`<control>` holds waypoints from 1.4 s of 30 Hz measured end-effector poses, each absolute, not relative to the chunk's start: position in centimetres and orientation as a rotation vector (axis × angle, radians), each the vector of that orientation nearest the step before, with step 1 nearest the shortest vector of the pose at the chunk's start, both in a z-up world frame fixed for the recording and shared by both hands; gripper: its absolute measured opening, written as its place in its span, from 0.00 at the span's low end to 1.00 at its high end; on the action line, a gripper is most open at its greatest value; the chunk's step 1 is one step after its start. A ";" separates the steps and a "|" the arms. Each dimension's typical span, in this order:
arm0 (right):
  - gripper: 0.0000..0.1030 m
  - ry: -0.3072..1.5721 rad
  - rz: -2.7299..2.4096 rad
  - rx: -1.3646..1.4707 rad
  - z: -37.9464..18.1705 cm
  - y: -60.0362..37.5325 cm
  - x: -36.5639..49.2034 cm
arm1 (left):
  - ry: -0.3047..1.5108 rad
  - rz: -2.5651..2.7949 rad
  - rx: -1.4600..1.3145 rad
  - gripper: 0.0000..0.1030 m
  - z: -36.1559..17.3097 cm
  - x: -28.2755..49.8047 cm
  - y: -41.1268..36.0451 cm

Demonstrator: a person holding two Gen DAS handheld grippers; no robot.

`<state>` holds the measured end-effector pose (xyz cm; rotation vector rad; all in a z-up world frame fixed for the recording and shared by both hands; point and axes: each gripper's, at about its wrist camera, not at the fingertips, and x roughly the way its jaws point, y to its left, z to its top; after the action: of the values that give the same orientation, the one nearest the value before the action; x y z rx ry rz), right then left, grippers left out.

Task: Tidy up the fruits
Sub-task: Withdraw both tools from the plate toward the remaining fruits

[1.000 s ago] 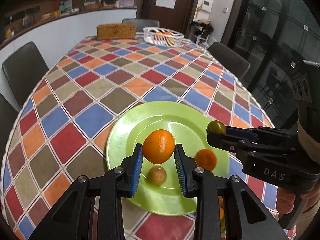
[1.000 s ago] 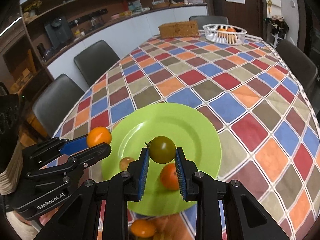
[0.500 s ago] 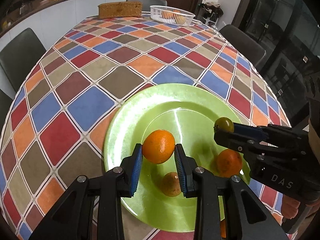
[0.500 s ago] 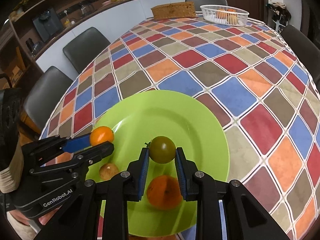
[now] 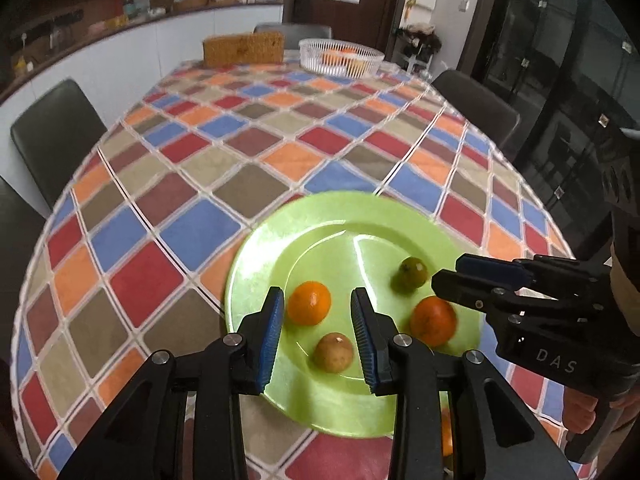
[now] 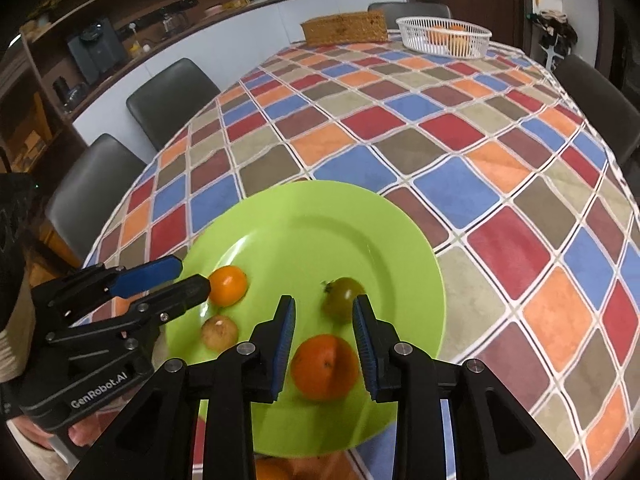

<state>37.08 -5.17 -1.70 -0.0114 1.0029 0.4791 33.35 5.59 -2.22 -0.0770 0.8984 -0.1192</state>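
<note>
A green plate (image 5: pixel 340 216) (image 6: pixel 304 208) lies on the checkered tablecloth. On it lie a small orange (image 5: pixel 309 303) (image 6: pixel 227 285), a green tomato (image 5: pixel 409 274) (image 6: pixel 343 297), a larger orange (image 5: pixel 433 321) (image 6: pixel 325 367) and a small brown fruit (image 5: pixel 333 352) (image 6: pixel 219 332). My left gripper (image 5: pixel 317 322) (image 6: pixel 188 276) is open, its pads on either side of the small orange without touching it. My right gripper (image 6: pixel 324 322) (image 5: pixel 460 270) is open, just behind the green tomato and above the larger orange.
A white basket (image 5: pixel 341 55) (image 6: pixel 444 36) with fruit and a woven brown box (image 5: pixel 243 49) (image 6: pixel 344 27) stand at the table's far end. Dark chairs (image 5: pixel 52 136) (image 6: pixel 168 96) line the sides. More orange fruit (image 6: pixel 272 470) lies at the near edge below the plate.
Both grippers opened and let go: the small orange and the green tomato now rest on the plate. Both grippers have drawn back a little.
</note>
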 end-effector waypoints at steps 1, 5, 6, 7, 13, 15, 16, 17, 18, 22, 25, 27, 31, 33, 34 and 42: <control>0.30 0.990 0.484 -0.014 -1.2 -5.3 36.7 | 0.874 -0.113 -0.071 0.35 -1.3 32.6 5.5; 0.30 0.912 0.503 -0.031 1.5 -5.7 34.3 | 0.810 -0.106 -0.069 0.37 1.2 30.5 5.1; 0.30 0.897 0.507 -0.029 2.0 -5.8 33.9 | 0.798 -0.107 -0.068 0.37 1.7 30.0 5.0; 0.30 0.877 0.513 -0.025 2.8 -5.9 33.2 | 0.778 -0.112 -0.068 0.38 2.5 29.2 4.9; 0.36 0.786 0.525 -0.019 6.0 -6.9 29.6 | 0.692 -0.092 -0.050 0.46 5.4 25.5 4.1; 0.36 0.762 0.529 -0.021 6.8 -7.2 28.3 | 0.672 -0.088 -0.047 0.50 6.0 24.0 3.9; 0.37 0.752 0.533 -0.022 7.1 -7.4 27.7 | 0.663 -0.091 -0.047 0.51 6.2 23.4 3.7; 0.41 0.742 0.536 -0.024 7.4 -7.7 26.9 | 0.654 -0.093 -0.044 0.51 6.5 22.6 3.4; 0.43 0.735 0.539 -0.026 7.6 -7.8 26.4 | 0.650 -0.094 -0.041 0.53 6.7 22.0 3.2; 0.44 0.711 0.553 -0.050 8.2 -8.4 24.3 | 0.629 -0.090 -0.039 0.57 7.1 19.4 2.2; 0.44 0.692 0.564 -0.065 8.6 -8.9 23.0 | 0.627 -0.083 -0.036 0.61 6.9 18.1 1.6; 0.44 0.681 0.570 -0.082 8.7 -9.4 22.2 | 0.628 -0.079 -0.036 0.63 6.6 17.2 1.2; 0.46 0.677 0.583 -0.114 8.4 -10.0 21.1 | 0.638 -0.060 -0.050 0.65 5.8 15.7 0.5; 0.46 0.674 0.589 -0.131 8.2 -10.3 20.6 | 0.645 -0.055 -0.059 0.65 5.4 15.3 0.2; 0.46 0.673 0.590 -0.142 8.0 -10.5 20.4 | 0.654 -0.051 -0.068 0.65 5.1 15.0 0.0; 0.46 0.683 0.634 -0.236 6.1 -11.2 19.5 | 0.685 -0.033 -0.057 0.65 2.3 13.3 -1.9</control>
<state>19.47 -11.18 6.10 -0.2364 0.6835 0.6336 13.33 -1.88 2.33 -0.0571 0.6854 -0.0325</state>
